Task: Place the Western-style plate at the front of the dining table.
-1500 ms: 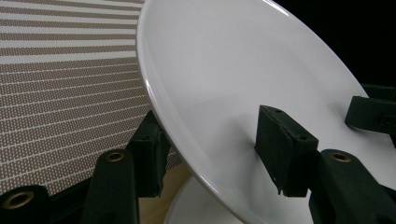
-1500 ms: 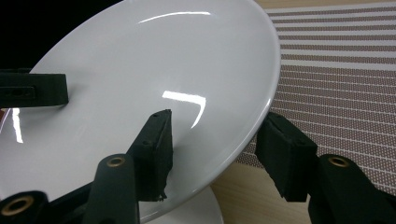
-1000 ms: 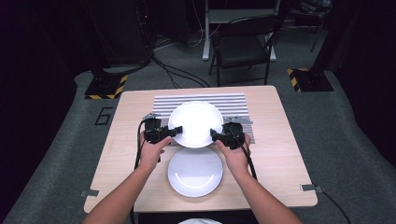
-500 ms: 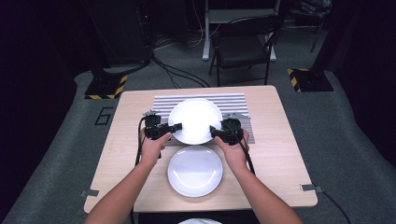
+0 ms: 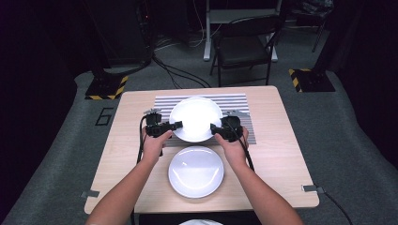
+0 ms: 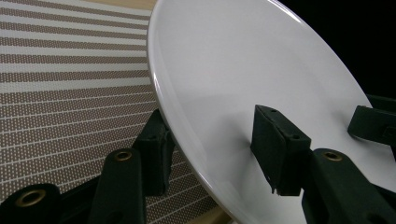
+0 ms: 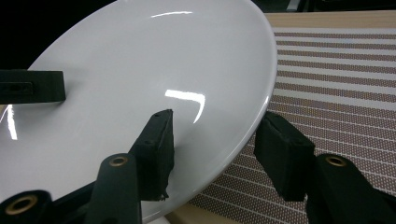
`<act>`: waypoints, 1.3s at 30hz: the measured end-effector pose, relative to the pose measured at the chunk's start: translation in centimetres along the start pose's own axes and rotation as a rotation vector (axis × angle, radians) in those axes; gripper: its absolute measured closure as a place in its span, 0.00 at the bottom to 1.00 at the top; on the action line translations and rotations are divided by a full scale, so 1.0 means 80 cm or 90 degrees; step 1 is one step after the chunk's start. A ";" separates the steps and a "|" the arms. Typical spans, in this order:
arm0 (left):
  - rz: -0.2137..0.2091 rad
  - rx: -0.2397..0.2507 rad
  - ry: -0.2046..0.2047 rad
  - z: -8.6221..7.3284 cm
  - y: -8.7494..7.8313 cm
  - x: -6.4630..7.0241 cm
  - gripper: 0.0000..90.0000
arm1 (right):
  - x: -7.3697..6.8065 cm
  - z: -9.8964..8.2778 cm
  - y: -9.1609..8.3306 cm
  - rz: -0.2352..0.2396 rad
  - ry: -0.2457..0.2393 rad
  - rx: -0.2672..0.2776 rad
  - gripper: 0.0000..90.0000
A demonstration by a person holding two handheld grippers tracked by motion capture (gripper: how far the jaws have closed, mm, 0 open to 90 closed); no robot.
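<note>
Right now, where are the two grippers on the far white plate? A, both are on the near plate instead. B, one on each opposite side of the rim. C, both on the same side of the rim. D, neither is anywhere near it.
B: in the high view the left gripper straddles the far plate at its left rim and the right gripper at its right rim, while the near plate lies untouched.

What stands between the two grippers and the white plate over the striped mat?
Nothing visible does. The left gripper and right gripper each straddle opposite edges of the round white ceramic plate, one finger above its rim, one below.
</note>
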State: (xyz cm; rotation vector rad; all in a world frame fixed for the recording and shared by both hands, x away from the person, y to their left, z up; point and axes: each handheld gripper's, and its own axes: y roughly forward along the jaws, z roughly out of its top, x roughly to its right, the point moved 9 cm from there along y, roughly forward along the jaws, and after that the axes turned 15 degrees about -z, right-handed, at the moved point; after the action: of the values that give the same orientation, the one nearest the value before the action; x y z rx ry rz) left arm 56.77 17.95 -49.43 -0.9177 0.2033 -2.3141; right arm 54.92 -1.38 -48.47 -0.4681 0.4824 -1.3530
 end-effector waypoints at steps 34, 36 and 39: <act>0.035 -0.002 -0.003 0.020 0.028 -0.025 0.56 | 0.008 0.011 0.041 -0.029 0.000 -0.004 0.52; 0.035 0.000 -0.005 0.020 0.029 -0.025 0.56 | 0.008 0.013 0.042 -0.031 0.002 -0.004 0.52; 0.032 -0.002 -0.005 0.021 0.030 -0.028 0.56 | 0.009 0.015 0.045 -0.031 -0.001 -0.008 0.52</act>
State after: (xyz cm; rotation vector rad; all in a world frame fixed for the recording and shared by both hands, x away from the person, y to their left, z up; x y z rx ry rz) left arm 60.29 17.57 -50.28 -0.9125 0.2253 -2.2641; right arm 58.62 -1.51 -49.61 -0.4936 0.4805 -1.3975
